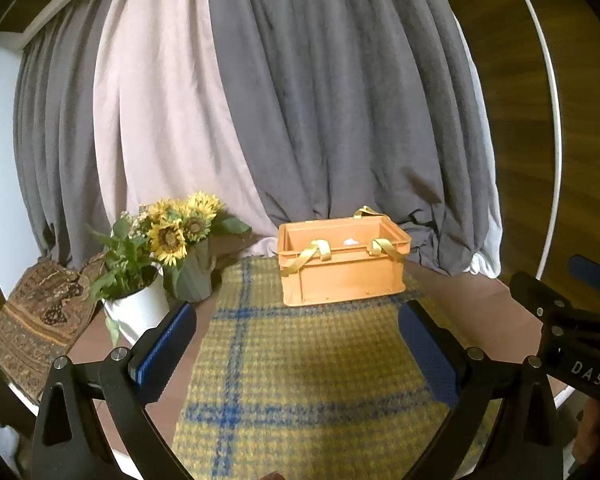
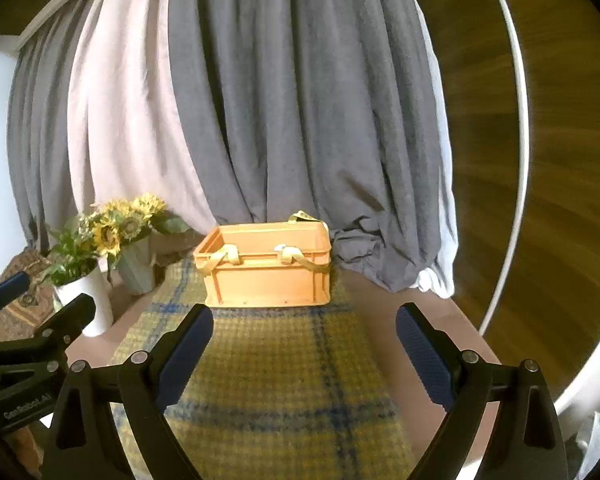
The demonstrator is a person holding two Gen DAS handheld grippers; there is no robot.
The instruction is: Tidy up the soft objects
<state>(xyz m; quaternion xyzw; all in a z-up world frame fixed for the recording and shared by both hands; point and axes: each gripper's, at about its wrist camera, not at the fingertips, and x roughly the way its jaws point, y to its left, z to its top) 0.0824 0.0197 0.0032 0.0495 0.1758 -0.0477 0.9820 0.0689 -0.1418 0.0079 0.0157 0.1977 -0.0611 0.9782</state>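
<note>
A round brown table with a white rim (image 1: 512,300) fills the lower frame. A yellow woollen cloth with blue checks (image 1: 300,368) lies down its middle, an orange plastic crate (image 1: 340,276) standing on the cloth's far end. At left, a white cylindrical pot of greenery (image 1: 134,312), a grey-green ribbed vase of sunflowers (image 1: 194,276) and a brown patterned fabric (image 1: 36,320).

- A bunch of sunflowers (image 1: 182,224) stands far left on the counter (image 1: 476,304) in a ribbed grey-green vase (image 1: 194,276).
- Just left of it and nearer, a white pot (image 1: 136,312) holds a leafy green plant (image 1: 118,264).
- A brown patterned cloth (image 1: 32,320) lies at the far left edge, beside the white pot.
- Grey curtains (image 1: 340,100) hang behind everything, with a pale pink curtain (image 1: 156,120) between them on the left; their hems bunch on the counter.
- A dark wooden floor (image 1: 580,120) shows to the right, beyond the counter's white rim.
</note>
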